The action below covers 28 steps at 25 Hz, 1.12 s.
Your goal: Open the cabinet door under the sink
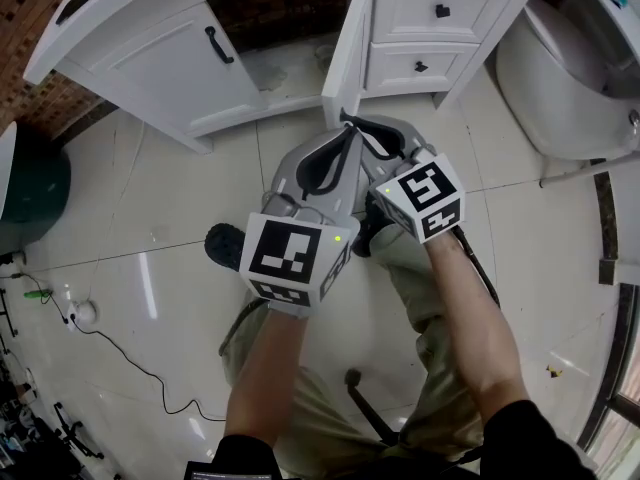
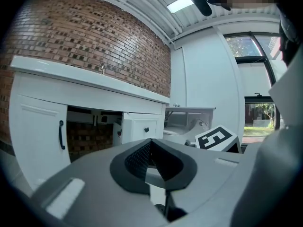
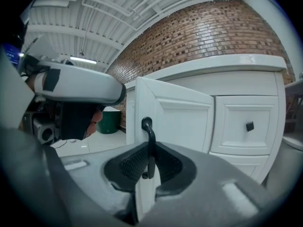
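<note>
The white vanity cabinet [image 1: 150, 28] under the sink has its left door [image 1: 185, 63] closed and its right door [image 1: 345, 43] swung out toward me. In the right gripper view this open door [image 3: 177, 122] stands edge-on, and its black handle [image 3: 149, 138] runs down between the jaws. My right gripper [image 3: 149, 148] is shut on that handle, at the door's outer edge [image 1: 345, 118]. Just left of it and slightly nearer me, my left gripper [image 1: 350, 136] is shut and holds nothing [image 2: 151, 141]. Behind the open door, the dark cabinet opening [image 2: 90, 138] shows a brick back wall.
Two white drawers [image 1: 440, 13] with black knobs sit right of the open door. A toilet [image 1: 560, 78] stands at far right, a green bin [image 1: 30, 183] at far left. A cable [image 1: 120, 353] trails over the tile floor. My legs and shoe [image 1: 225, 243] are below the grippers.
</note>
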Each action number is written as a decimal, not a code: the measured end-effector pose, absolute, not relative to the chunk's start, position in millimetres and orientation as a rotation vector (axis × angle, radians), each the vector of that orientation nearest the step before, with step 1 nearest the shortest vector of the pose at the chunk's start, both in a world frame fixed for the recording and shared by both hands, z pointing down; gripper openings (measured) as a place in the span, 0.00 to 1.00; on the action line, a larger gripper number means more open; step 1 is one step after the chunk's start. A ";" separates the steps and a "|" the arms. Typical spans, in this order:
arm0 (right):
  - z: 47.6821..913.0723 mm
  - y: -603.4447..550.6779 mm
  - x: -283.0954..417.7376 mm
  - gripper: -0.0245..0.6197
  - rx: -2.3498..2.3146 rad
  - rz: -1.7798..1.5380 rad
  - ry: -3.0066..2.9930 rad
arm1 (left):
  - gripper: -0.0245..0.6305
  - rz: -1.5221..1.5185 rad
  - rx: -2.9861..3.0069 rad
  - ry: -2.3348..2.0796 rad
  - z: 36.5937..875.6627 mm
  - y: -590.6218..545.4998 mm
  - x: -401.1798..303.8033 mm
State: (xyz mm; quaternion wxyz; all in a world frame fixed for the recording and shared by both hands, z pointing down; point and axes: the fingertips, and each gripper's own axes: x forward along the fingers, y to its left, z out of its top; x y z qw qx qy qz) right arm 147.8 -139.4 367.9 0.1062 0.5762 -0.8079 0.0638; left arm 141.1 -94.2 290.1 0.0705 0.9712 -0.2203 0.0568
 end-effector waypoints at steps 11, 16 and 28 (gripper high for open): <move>366.7 -97.7 236.5 0.06 1.863 0.136 -2.369 | 0.06 0.263 2.981 -0.526 312.9 -57.8 200.9; 366.6 -93.5 251.4 0.06 1.893 0.113 -2.358 | 0.06 0.229 2.914 -0.486 316.7 -52.9 222.2; 347.5 -66.3 250.8 0.06 1.925 0.148 -2.322 | 0.06 0.150 2.856 -0.531 311.9 -59.6 220.5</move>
